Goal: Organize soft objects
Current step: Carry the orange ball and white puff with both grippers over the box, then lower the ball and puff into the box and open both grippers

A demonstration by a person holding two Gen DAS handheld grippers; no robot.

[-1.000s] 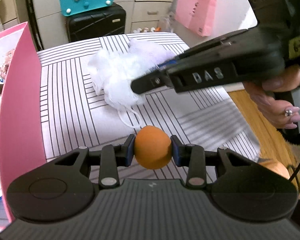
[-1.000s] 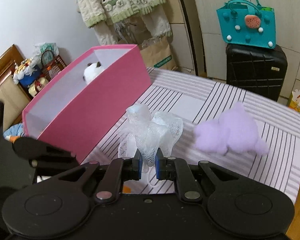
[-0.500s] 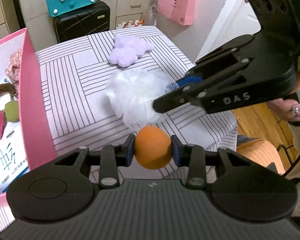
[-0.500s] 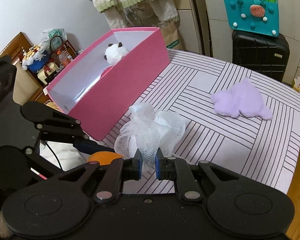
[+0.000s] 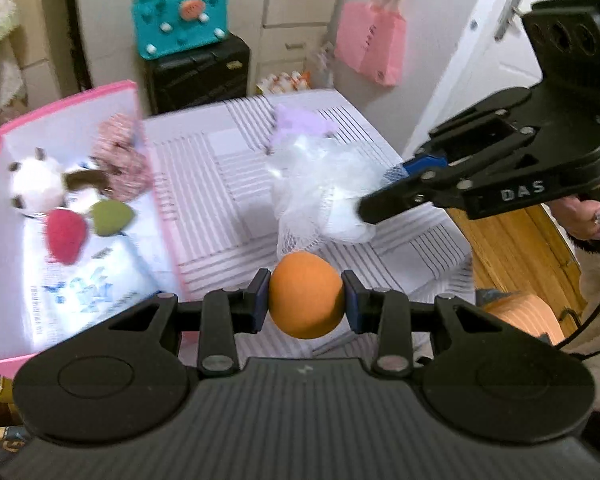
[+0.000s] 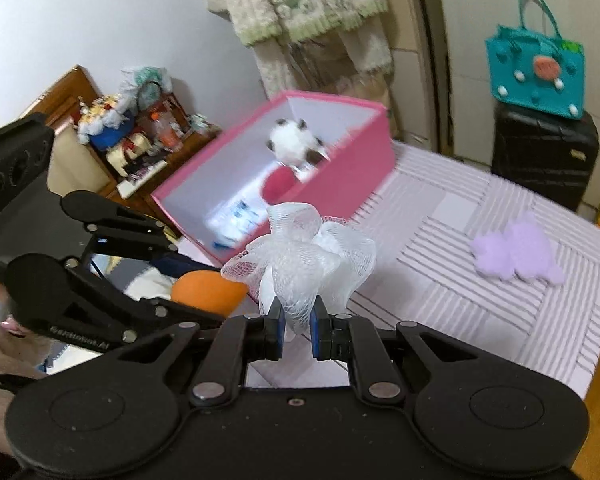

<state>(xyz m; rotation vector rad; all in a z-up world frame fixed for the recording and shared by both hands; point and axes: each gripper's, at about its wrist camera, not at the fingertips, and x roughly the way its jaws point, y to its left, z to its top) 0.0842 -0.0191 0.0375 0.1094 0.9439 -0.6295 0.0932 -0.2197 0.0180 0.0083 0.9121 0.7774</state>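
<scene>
The left hand-held gripper (image 5: pixel 305 305) grips an orange ball (image 5: pixel 306 294), the right (image 6: pixel 297 326) a mesh puff (image 6: pixel 300 252); several toys fill the box (image 6: pixel 356 172), a purple plush (image 6: pixel 516 250) remains on the counter (image 6: pixel 480 312).

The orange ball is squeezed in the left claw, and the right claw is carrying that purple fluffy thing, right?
Not quite: the right claw carries the white mesh puff, as the right wrist view shows. The purple fluffy thing lies on the striped table. The orange ball is in the left claw.
</scene>
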